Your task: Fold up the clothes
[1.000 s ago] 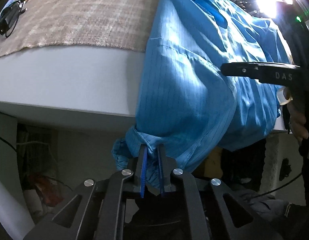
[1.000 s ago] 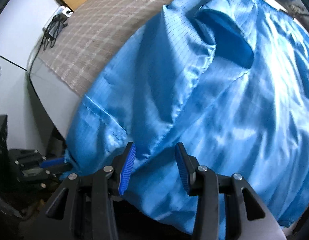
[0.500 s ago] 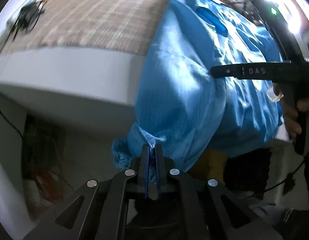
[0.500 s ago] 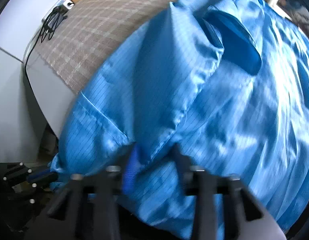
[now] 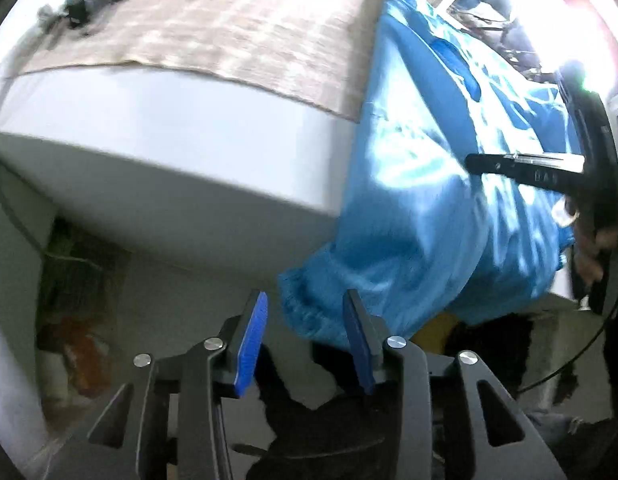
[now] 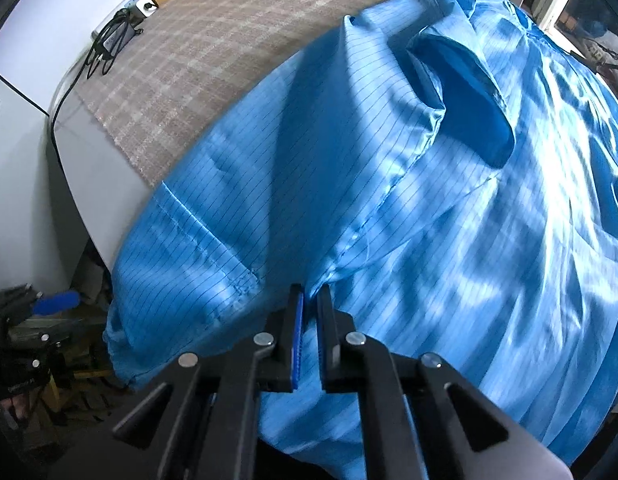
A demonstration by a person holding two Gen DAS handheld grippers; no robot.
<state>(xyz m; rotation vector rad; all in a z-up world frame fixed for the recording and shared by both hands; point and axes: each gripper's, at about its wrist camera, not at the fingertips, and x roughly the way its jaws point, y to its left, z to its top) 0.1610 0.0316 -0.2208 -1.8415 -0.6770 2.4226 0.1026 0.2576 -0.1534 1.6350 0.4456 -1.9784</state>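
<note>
A shiny blue pinstriped garment point(image 5: 409, 200) lies on the table and hangs over its front edge. Its gathered sleeve cuff point(image 5: 309, 320) dangles between the jaws of my left gripper point(image 5: 305, 300), which are opening; the pads stand clear of the cloth. My right gripper point(image 6: 311, 292) is shut on a fold of the garment point(image 6: 389, 200) near the sleeve seam. From the left wrist view, the right gripper's black finger point(image 5: 509, 162) reaches onto the fabric, with a hand point(image 5: 593, 240) behind it. The left gripper's blue pad point(image 6: 55, 302) shows low at the left of the right wrist view.
A beige checked cloth point(image 5: 229, 24) covers the white table point(image 5: 169, 152), whose rounded front edge faces me. A power strip with black cables point(image 6: 121, 28) lies at the far left corner. Dark clutter fills the floor space below the table point(image 5: 81, 300).
The left jaws, shut on the sleeve cuff before, have parted and let it go. The right jaws have closed on a fold of the blue fabric.
</note>
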